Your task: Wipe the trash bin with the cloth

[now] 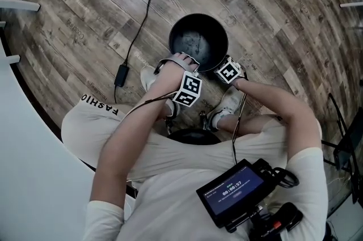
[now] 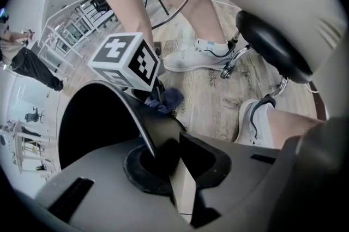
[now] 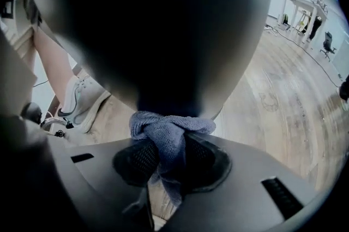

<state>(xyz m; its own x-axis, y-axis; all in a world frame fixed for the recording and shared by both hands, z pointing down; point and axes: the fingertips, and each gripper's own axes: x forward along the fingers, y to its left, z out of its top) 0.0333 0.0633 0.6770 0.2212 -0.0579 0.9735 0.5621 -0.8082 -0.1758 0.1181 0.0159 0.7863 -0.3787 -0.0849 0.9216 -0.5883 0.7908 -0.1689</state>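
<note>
Trash bin (image 1: pixel 198 41): black, round, upright on the wooden floor (image 1: pixel 272 1), just ahead of the seated person's shoes (image 1: pixel 227 102). Left gripper (image 2: pixel 163 162): clenched on the bin's near rim. Right gripper (image 3: pixel 163 159): grasping a bunched grey-blue cloth (image 3: pixel 166 131), which touches the bin's outer wall.

The person wears a cream short-sleeved shirt (image 1: pixel 170 177), pale trousers (image 1: pixel 85 121) lettered in black at 9 o'clock, and white sneakers (image 2: pixel 197 56). The grey left gripper (image 2: pixel 163 157) and right gripper (image 3: pixel 166 157) have black jaws and checkered marker cubes (image 1: pixel 188 89). A black cable (image 1: pixel 234 143) reaches a screen (image 1: pixel 232 191) at 5 o'clock.
</note>
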